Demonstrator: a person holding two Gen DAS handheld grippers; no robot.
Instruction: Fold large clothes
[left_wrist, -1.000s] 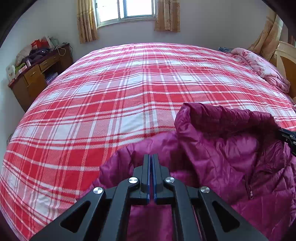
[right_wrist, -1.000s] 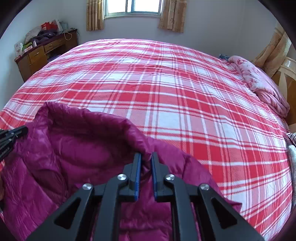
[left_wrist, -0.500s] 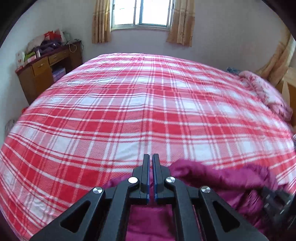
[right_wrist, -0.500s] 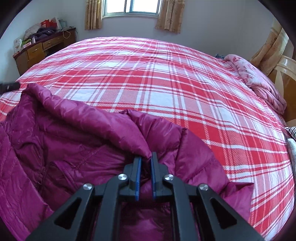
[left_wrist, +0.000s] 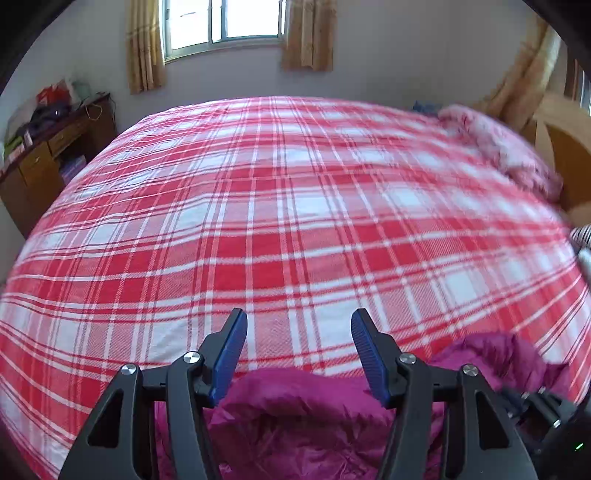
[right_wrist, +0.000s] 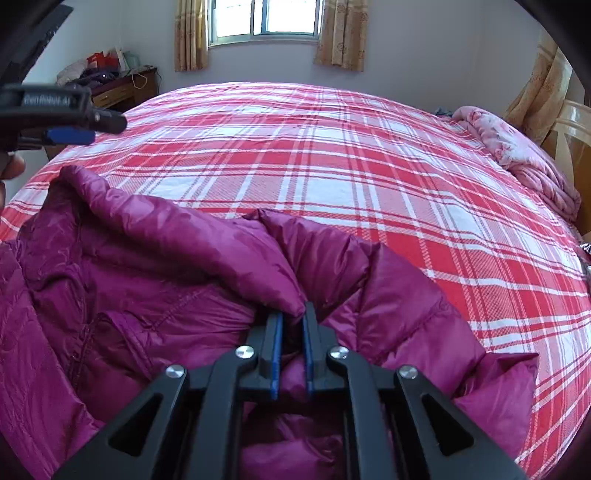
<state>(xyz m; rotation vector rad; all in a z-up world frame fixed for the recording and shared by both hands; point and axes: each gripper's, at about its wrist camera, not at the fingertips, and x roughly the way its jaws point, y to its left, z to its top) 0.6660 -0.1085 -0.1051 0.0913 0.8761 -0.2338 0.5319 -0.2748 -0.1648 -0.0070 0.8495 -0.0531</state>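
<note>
Right wrist view: a fold of the magenta puffer jacket (right_wrist: 155, 295) was pinched by the right hand-held gripper (right_wrist: 291, 325); the left hand-held gripper (left_wrist: 297, 332) was held wide open, empty, above the jacket on the plaid bed (left_wrist: 295, 221). A fresh edge should be gripped firmly before folding

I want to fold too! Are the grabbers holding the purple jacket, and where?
The right gripper is pinching a puffy fold of the purple jacket, near its top edge. The left gripper is open and holds nothing.
</note>
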